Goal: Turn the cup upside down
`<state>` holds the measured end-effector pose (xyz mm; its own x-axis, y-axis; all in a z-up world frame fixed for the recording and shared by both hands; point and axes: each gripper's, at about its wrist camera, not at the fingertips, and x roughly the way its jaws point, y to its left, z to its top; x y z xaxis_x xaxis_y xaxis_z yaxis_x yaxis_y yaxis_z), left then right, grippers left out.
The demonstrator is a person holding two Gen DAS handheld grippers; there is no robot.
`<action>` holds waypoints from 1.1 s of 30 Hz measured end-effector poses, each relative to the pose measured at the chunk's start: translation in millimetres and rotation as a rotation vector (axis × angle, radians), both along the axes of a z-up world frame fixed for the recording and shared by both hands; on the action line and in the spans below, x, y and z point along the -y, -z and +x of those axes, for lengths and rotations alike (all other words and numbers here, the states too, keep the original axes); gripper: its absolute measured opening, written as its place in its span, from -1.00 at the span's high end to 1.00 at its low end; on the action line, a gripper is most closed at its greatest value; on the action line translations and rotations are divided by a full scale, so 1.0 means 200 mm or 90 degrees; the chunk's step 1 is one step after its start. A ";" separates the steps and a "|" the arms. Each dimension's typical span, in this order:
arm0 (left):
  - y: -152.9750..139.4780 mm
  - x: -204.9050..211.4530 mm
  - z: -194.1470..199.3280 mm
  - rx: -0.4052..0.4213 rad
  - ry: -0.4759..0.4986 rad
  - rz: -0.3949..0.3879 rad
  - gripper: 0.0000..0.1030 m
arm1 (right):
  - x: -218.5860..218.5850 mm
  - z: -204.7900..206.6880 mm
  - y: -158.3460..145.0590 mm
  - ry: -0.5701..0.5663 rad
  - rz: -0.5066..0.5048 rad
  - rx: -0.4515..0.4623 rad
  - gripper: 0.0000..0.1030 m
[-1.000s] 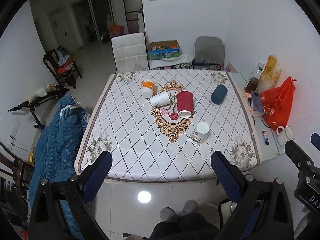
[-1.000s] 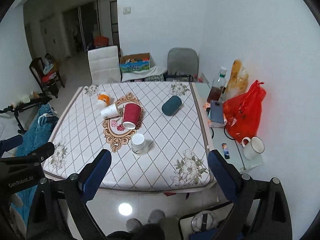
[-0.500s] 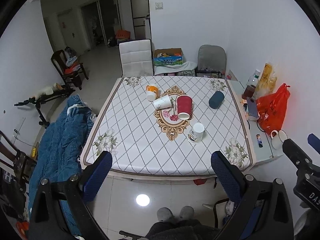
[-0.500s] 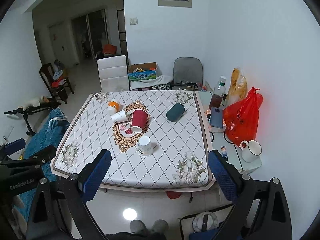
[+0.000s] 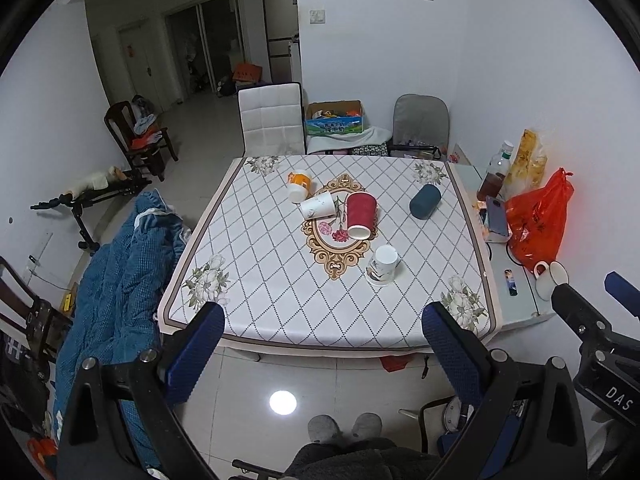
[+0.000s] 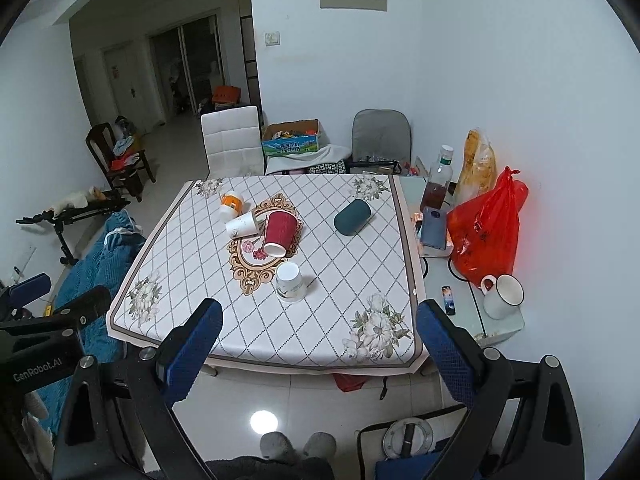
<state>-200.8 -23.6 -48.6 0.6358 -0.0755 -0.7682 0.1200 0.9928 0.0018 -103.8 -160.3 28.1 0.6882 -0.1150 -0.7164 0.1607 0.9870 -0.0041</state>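
The tabletop [image 5: 280,280], under a diamond-patterned cloth with a gold medallion, fills the middle of both views. A blue quilt [image 5: 116,280] lies heaped on its left, and a low side table [image 6: 460,280] on its right carries a red plastic bag [image 6: 486,236], a bottle [image 6: 438,184] and an enamel mug [image 6: 502,296]. A white chair [image 5: 272,118] stands at the far edge. Both claws hang well short of the near edge, above the floor: the left claw [image 5: 324,344] and the right claw [image 6: 320,340] are each spread wide and hold nothing.

On the cloth, a dark teal cup [image 5: 425,201] lies on its side at far right. A red cup [image 5: 360,215] lies tipped at centre, with a white paper cup [image 5: 318,206] lying just left of it and an orange-and-white cup [image 5: 298,186] beyond. A white mug [image 5: 385,262] stands upright on a saucer, nearest, with open cloth between it and the claws.
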 end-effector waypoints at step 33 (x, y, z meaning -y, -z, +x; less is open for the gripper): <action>-0.02 -0.01 0.00 0.003 -0.015 0.004 -0.96 | -0.01 -0.01 0.04 0.002 0.024 -0.019 -0.93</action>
